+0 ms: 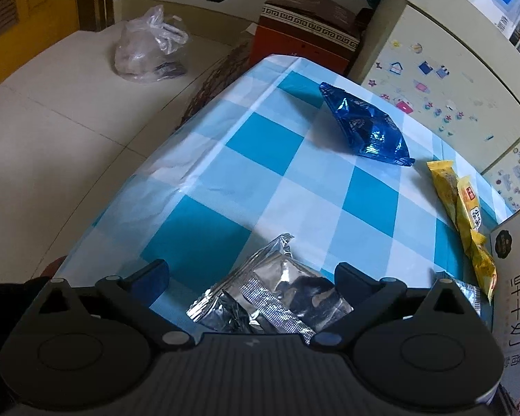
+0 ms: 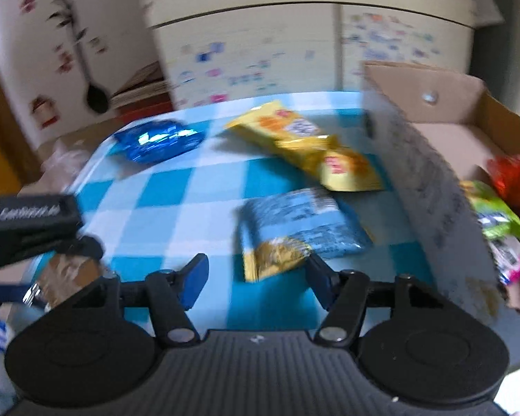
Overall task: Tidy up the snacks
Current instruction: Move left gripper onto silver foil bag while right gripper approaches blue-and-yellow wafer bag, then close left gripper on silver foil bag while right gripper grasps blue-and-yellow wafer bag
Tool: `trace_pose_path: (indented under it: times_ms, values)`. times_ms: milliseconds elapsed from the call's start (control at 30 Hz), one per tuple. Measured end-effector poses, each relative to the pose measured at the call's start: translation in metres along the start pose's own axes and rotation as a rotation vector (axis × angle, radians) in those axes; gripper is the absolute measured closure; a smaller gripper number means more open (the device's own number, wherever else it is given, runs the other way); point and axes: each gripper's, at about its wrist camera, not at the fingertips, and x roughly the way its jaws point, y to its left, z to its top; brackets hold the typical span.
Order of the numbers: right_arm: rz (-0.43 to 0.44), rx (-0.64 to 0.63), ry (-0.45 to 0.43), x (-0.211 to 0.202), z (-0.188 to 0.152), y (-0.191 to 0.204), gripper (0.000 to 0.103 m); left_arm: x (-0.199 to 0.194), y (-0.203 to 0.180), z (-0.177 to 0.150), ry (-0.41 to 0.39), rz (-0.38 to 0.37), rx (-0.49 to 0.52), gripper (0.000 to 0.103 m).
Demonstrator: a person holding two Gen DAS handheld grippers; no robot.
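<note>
The bench [image 1: 204, 180] carries a blue-and-white checked cloth, with snack packets scattered across it.

Left tool [image 1: 251, 274]: fingers spread to their widest. A silver foil packet [image 1: 277, 298] lies on the cloth between them; neither pad presses on it.

Right tool [image 2: 256, 270]: fingers partly apart, nothing gripped. This view is blurred. Just ahead of its tips lies a light blue packet [image 2: 305, 228] with a yellow end, flat on the cloth. Whether the right-side finger touches the packet's edge cannot be told.

Other snacks on the bench: a dark blue foil packet [image 1: 367, 124] sits near the far edge, well apart from both tools. Two yellow packets [image 1: 464, 208] lie overlapping beside the cardboard box [image 2: 433, 180].

The box stands at the right side of the bench, its near flap raised and printed with lettering. Inside it, red, green and pink-white packets [image 2: 502, 215] are visible, piled together.

Surroundings: a cream cabinet [image 1: 443, 79] covered in small stickers stands behind the bench. A brown carton [image 1: 305, 31] sits on the floor beyond the far corner, and a clear plastic bag [image 1: 149, 48] rests on the tiled floor further off.
</note>
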Motion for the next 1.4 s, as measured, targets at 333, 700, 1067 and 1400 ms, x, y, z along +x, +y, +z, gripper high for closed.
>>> trace_pose_path:
  times_ms: [333, 700, 1067, 1400]
  values:
    - [-0.088, 0.087, -0.099, -0.013, 0.006, -0.015, 0.034, -0.008, -0.005, -0.002, -0.035, -0.015, 0.033, 0.000]
    - [-0.076, 0.040, -0.064, 0.021, 0.013, -0.023, 0.018, -0.009, -0.006, -0.003, -0.025, -0.019, 0.050, 0.000]
    - [0.044, 0.043, -0.012, 0.007, 0.015, -0.010, 0.032, -0.014, 0.007, -0.004, -0.006, 0.004, -0.002, 0.000]
    - [0.032, 0.137, -0.014, 0.015, 0.018, -0.026, 0.021, -0.006, -0.010, -0.014, -0.023, 0.003, 0.068, 0.000]
